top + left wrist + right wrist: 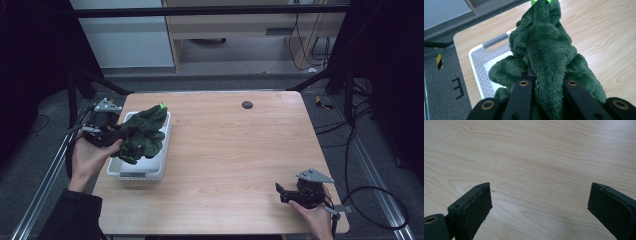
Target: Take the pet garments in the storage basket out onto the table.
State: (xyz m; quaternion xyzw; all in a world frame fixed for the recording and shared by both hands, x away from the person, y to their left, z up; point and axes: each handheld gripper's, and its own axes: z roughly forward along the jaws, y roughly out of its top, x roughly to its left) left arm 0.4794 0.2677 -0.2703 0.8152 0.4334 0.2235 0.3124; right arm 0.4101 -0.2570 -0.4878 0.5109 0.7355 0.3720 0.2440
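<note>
the high view is dim, its side edges and room corners sinking into near black, while the wooden desk catches soft, even light from above with faint shadows. the left gripper view is brighter and fairly sharp on the green plush fur, softer at the near black jaws. the right gripper view shows a pale sheen on the wood, jaws slightly blurred.

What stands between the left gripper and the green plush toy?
Nothing does: the left gripper is already shut on the green plush toy, which hangs over the white basket.
</note>
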